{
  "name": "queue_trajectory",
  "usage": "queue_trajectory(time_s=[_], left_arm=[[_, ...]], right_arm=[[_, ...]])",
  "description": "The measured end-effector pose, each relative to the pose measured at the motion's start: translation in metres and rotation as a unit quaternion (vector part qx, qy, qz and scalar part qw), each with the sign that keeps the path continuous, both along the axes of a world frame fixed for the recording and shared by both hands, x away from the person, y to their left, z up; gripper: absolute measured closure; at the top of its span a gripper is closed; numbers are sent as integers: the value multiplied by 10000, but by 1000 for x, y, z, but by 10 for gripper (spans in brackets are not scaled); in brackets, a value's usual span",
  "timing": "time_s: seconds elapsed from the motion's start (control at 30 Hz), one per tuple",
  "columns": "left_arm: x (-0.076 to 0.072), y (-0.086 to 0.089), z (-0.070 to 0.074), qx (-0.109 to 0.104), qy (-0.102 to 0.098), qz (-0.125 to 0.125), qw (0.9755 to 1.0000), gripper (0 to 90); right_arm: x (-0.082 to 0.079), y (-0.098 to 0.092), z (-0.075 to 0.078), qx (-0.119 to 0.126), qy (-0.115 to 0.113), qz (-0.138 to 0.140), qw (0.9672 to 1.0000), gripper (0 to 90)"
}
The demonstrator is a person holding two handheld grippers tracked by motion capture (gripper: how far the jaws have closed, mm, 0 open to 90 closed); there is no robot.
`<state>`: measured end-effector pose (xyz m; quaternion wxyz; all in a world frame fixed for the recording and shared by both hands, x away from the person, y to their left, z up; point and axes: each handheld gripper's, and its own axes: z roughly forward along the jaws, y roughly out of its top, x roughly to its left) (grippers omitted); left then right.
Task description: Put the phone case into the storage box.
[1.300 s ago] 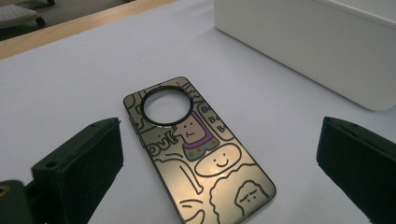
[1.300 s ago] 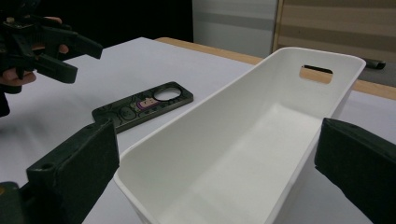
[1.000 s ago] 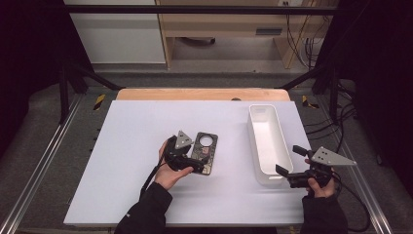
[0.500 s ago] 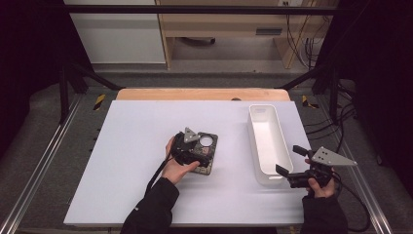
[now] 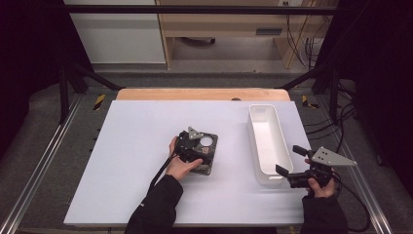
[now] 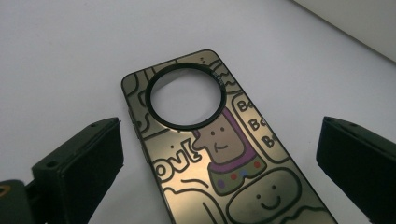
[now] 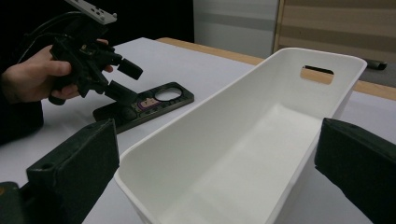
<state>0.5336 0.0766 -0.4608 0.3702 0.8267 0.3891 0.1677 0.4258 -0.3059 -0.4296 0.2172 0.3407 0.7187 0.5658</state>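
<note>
Left gripper (image 6: 219, 154), jaws spread, straddles the phone case (image 6: 219, 163); closing squarely on its long edges should hold best.

The white table surface (image 5: 122, 161) is evenly and brightly lit from above, while the surroundings beyond its edges are left in deep darkness, and only a faint, soft shadow is cast beneath the person's left black two-jaw gripper (image 5: 191, 148) and beside the long white plastic bin (image 5: 265, 141) ahead of the right black two-jaw gripper (image 5: 290, 165). In the left gripper view, a dull golden sheen is thrown off the glossy cartoon-printed phone case (image 6: 219, 154) between the jaws, and the near jaws are rendered soft and out of focus. In the right gripper view the jaws at the bottom corners are likewise blurred, the bin's near rim is slightly overexposed, and the high view is grainy and somewhat soft.
</note>
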Motion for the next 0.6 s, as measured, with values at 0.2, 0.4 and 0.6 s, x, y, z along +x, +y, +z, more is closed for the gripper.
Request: queue_trajectory(time_s=[0.2,0.4,0.6], left_arm=[[5,-7,-5,94,118,33,9999,0],[10,-12,-9,140,183,74,9997,0],[15,-11,-17,197,354,253,9989,0]], right_arm=[[0,0,0,-2,-5,4,10000,3],[0,-1,0,11,-7,7,10000,3],[0,0,0,3,-11,8,10000,3]])
